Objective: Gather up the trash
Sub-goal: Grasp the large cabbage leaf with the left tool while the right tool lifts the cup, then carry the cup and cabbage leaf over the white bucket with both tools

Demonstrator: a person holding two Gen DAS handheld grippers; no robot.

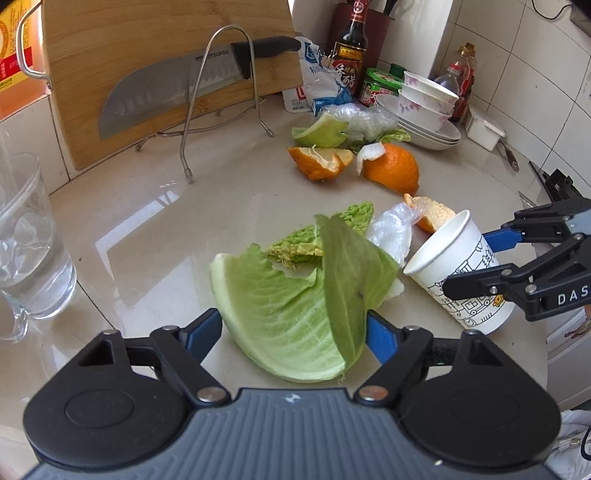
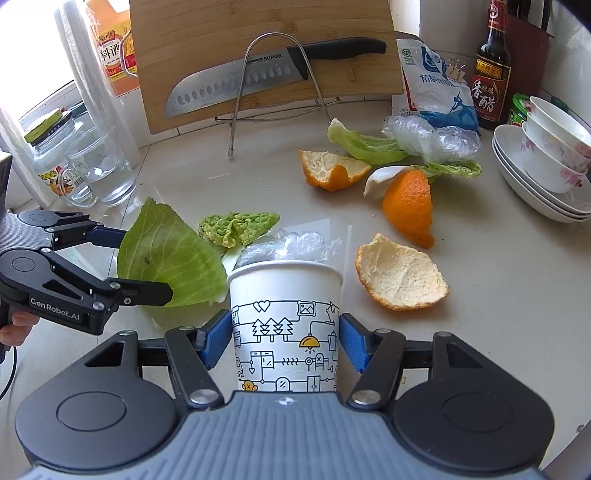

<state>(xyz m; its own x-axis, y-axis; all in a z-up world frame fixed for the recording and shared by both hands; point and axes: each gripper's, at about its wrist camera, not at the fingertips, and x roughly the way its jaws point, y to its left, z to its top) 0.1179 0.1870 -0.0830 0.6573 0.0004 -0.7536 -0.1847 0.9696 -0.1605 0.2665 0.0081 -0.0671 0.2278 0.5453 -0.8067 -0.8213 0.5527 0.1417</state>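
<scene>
A large green cabbage leaf [image 1: 291, 314] [image 2: 166, 258] lies on the counter with its right half folded upward. My left gripper [image 1: 291, 332] [image 2: 136, 262] straddles it; the right pad [image 1: 380, 339] touches the fold, and the jaws stand wide, not clamped. My right gripper [image 2: 284, 339] [image 1: 476, 262] is shut on a white paper cup [image 2: 284, 332] [image 1: 458, 269] with line drawings, tilted with its mouth toward the leaf. Crumpled clear plastic [image 2: 291, 247] [image 1: 391, 232] sits just past the cup's rim. Orange peels [image 2: 399, 273] [image 2: 410, 203] [image 2: 332, 166] and a crinkled leaf scrap [image 2: 236, 225] lie beyond.
A cutting board [image 2: 258, 22] with a knife [image 2: 251, 77] leans in a wire rack at the back. Glass mugs [image 1: 26, 236] stand at left. Stacked bowls [image 2: 546, 162], bottles [image 2: 491, 66], a salt bag [image 2: 439, 88], more plastic [image 2: 436, 140] and leaves [image 2: 365, 147] crowd the back right.
</scene>
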